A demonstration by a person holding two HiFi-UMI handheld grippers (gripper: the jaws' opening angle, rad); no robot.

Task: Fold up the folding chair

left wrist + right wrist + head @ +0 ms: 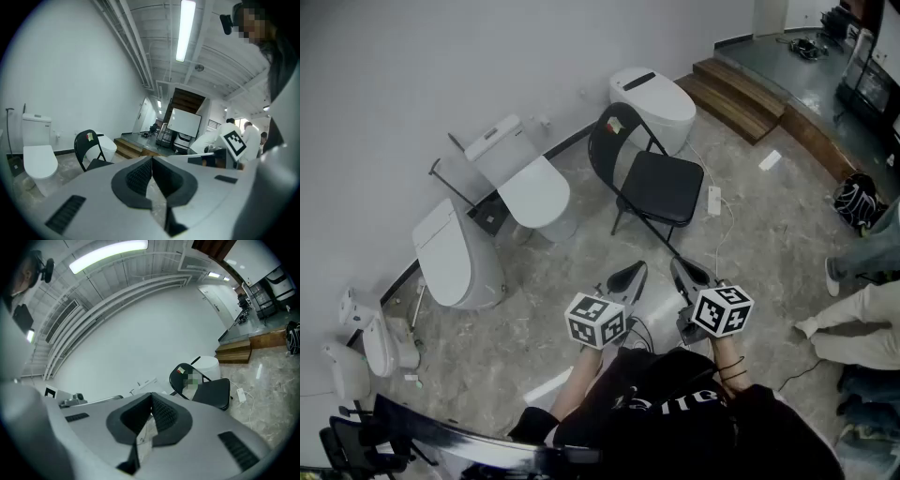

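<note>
Toilets (539, 192) line the wall at the frame's left. At lower centre the left gripper (635, 273) and right gripper (681, 269) hover, jaws closed on nothing, just short of the black folding chair (664, 186), standing open at centre. Gripped off-balance, it may tip into the lidded toilet (661, 101) behind, or its legs may snag the white adapter (713, 200) at right.
</note>
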